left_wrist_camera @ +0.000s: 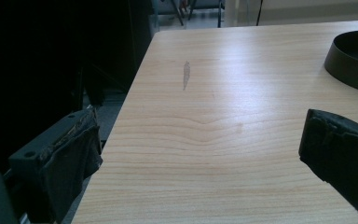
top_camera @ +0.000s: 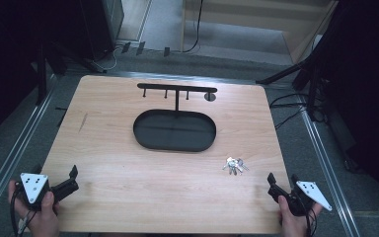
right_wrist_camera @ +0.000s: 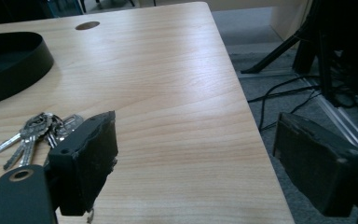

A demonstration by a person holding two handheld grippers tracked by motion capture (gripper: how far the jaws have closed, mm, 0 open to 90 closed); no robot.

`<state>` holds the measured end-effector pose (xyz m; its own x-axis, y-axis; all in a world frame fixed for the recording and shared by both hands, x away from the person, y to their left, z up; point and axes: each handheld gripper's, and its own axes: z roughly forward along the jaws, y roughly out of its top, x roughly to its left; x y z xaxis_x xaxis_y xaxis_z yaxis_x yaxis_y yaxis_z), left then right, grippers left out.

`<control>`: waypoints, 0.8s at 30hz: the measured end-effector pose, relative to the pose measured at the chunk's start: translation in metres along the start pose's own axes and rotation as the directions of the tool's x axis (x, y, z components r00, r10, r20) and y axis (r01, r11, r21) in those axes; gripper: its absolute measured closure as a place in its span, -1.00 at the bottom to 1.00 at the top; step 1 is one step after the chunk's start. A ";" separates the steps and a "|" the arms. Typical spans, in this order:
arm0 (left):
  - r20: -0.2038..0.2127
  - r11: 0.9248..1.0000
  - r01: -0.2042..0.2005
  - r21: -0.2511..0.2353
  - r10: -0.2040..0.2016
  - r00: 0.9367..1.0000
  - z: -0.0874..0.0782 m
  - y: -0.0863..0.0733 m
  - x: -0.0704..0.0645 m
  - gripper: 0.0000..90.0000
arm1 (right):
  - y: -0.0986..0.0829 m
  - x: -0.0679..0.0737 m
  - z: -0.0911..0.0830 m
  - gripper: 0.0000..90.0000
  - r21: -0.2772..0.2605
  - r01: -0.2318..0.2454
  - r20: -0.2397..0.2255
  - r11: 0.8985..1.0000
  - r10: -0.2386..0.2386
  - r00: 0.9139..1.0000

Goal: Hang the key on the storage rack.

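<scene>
A bunch of silver keys lies on the wooden table, right of centre and near the front. Behind it stands a black oval tray with a T-shaped hook rack rising from its far side. My left gripper rests at the table's front left corner, open, with bare wood between its jaws. My right gripper sits open at the front right corner, a short way right of the keys, which lie just beyond its left jaw. The tray's rim shows at the upper right of the left gripper view.
A round cable hole sits in the tabletop near the back right. A dark scuff marks the wood on the left. Black tripod legs and cables lie on the grey floor to the right. Metal rails run along both sides.
</scene>
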<state>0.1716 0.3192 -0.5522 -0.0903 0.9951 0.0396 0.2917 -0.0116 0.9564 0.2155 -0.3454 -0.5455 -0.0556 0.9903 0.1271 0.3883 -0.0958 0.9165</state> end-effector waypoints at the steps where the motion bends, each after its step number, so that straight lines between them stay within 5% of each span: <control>1: 0.004 1.000 0.008 -0.002 -0.008 1.000 0.000 0.000 0.001 -1.00 | 0.000 -0.001 0.000 -0.70 -0.003 -0.007 0.002 1.000 0.007 1.000; 4: 0.004 1.000 0.019 -0.003 -0.019 1.000 0.000 0.000 0.002 -1.00 | 0.000 0.001 0.002 -0.70 0.013 -0.029 0.032 0.999 0.029 0.999; 9: 0.053 1.000 0.007 -0.028 -0.006 0.999 -0.002 -0.001 0.003 -1.00 | 0.001 0.005 0.003 -0.70 0.039 0.022 0.052 0.999 -0.024 0.998; 11: 0.048 0.999 -0.021 -0.028 0.022 0.999 -0.002 -0.001 0.000 -1.00 | 0.002 0.008 0.004 -0.69 0.068 0.046 0.043 0.997 -0.049 0.998; 14: 0.050 0.999 -0.011 -0.033 0.012 0.999 -0.001 -0.001 0.000 -1.00 | 0.005 0.010 0.004 -0.69 0.086 0.034 0.022 0.996 -0.036 0.999; 24: 0.017 1.000 0.007 -0.029 -0.007 1.000 -0.001 -0.001 -0.001 -1.00 | 0.034 0.038 0.010 -0.69 0.123 0.104 -0.055 0.987 -0.098 0.994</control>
<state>0.1705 0.3186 -0.5527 -0.0756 0.9967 0.0279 0.2630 -0.0071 0.9648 0.2358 -0.3100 -0.5130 -0.1435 0.9880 0.0571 0.4909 0.0210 0.8710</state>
